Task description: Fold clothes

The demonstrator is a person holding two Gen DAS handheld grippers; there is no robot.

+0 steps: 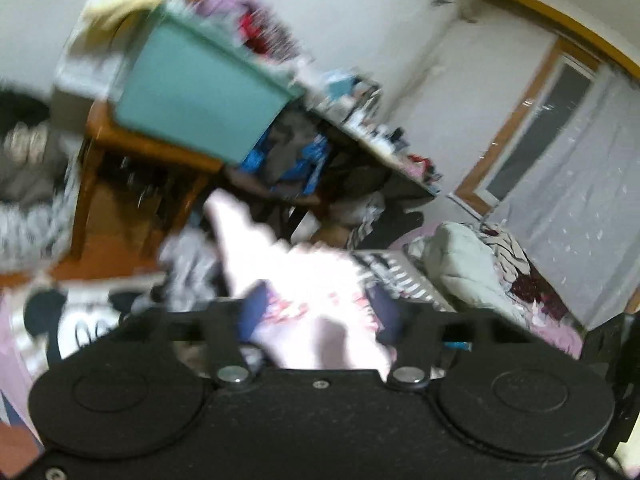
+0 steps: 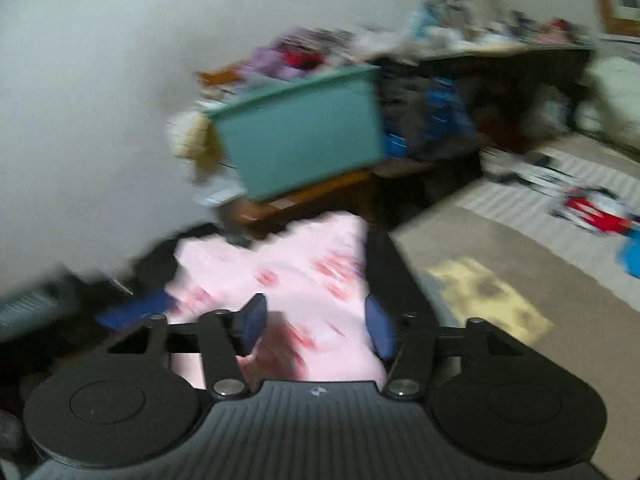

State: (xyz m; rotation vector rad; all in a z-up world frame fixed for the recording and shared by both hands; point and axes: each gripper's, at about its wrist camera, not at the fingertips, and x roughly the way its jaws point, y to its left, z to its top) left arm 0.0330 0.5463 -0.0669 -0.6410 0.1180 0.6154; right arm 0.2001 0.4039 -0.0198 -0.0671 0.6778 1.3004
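Both views are blurred by motion. A pink garment with red prints (image 1: 304, 280) fills the gap between the blue pads (image 1: 250, 316) of my left gripper (image 1: 320, 316), and one corner of it stands up in front of the camera. The same pink garment (image 2: 304, 264) is bunched between the blue pads (image 2: 252, 322) of my right gripper (image 2: 316, 320) and spreads forward, lifted off the floor. Each gripper is shut on a thick fold of it, so the jaws stay partly apart. The garment's far end is hidden.
A teal bin (image 1: 200, 92) heaped with clothes sits on a wooden table (image 1: 132, 144). A long cluttered shelf (image 1: 380, 140) runs along the wall. More clothes lie on the bed (image 1: 472, 264). Beige carpet (image 2: 520, 248) and scattered clothes (image 2: 592, 212) lie to the right.
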